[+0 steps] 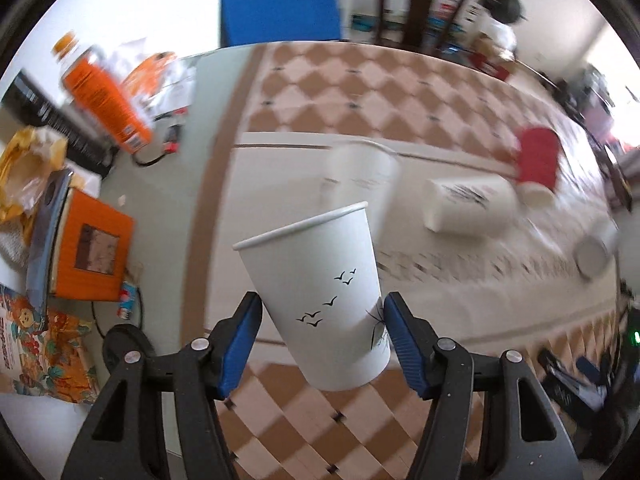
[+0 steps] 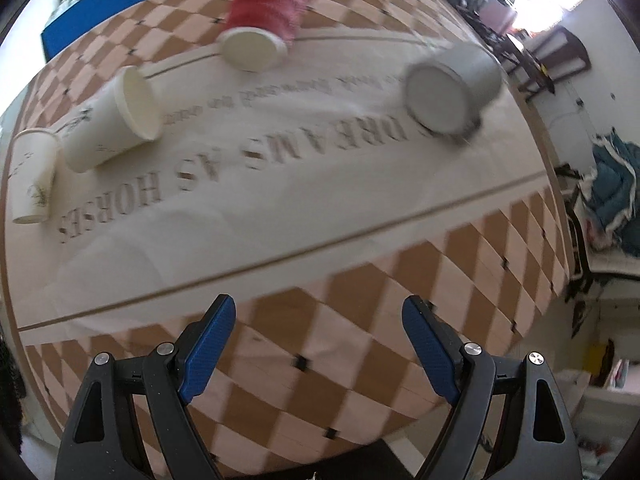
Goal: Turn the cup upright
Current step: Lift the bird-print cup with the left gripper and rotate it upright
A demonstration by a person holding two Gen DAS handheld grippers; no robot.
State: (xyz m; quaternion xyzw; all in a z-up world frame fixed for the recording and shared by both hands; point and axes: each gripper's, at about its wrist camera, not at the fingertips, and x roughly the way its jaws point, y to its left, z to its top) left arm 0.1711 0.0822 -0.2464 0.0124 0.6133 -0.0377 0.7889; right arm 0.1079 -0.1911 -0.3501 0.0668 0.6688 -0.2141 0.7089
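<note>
My left gripper (image 1: 322,312) is shut on a white paper cup with black birds (image 1: 316,300), held above the table, rim up and tilted left. Beyond it a white cup (image 1: 360,172) stands blurred, another white cup (image 1: 466,204) lies on its side, a red cup (image 1: 536,164) lies on its side, and a grey cup (image 1: 592,256) lies at the right. My right gripper (image 2: 318,340) is open and empty over the near checkered edge. In the right wrist view the red cup (image 2: 262,20), the grey cup (image 2: 452,88) and a white cup (image 2: 112,124) lie on their sides; a small white cup (image 2: 32,176) stands rim down at the left.
The table has a checkered cloth (image 2: 360,320) with a white printed centre (image 2: 280,200). Left of it lie an orange bottle (image 1: 100,88), an orange box (image 1: 92,248), a cable and bags. A blue box (image 1: 280,12) and chairs stand behind. Furniture and blue cloth (image 2: 612,196) are at the right.
</note>
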